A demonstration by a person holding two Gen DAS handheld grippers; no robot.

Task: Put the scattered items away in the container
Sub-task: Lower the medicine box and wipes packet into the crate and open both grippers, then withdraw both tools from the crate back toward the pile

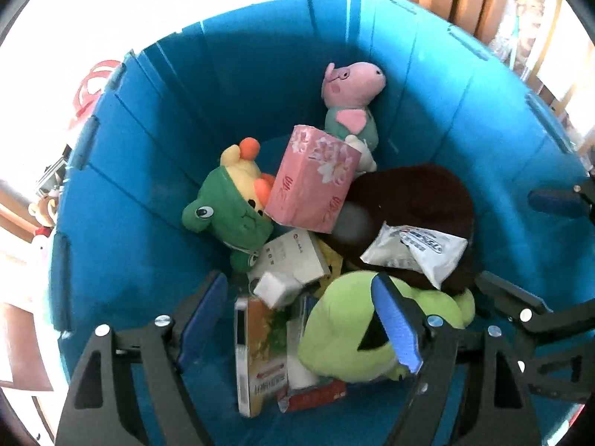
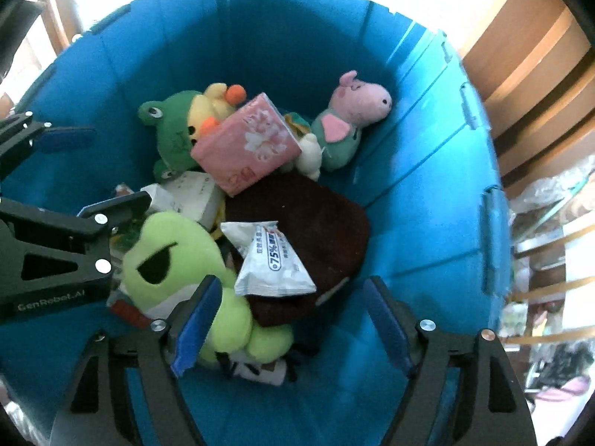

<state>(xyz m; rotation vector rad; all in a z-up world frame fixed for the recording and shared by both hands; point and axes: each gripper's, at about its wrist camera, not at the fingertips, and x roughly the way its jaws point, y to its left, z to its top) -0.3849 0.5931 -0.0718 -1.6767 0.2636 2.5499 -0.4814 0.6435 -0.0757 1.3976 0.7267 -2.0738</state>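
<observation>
A blue container (image 1: 148, 186) holds a pink pig plush (image 1: 353, 85), a pink tissue pack (image 1: 312, 178), a frog-hooded duck plush (image 1: 230, 200), a brown cloth (image 1: 416, 200), a white wipes pack (image 2: 271, 260), a light green frog plush (image 2: 167, 252) and small boxes (image 1: 290, 260). My left gripper (image 1: 301, 323) hangs open above the boxes and the green frog, holding nothing. My right gripper (image 2: 292, 327) is open over the brown cloth and the frog's legs, with nothing between its pads. Each gripper shows at the edge of the other's view.
Wooden furniture (image 2: 539, 74) stands just beyond the container's right wall. Outside the left wall are a red item (image 1: 93, 85) and a small stuffed toy (image 1: 41, 212). Cluttered shelves (image 2: 550, 260) lie further right.
</observation>
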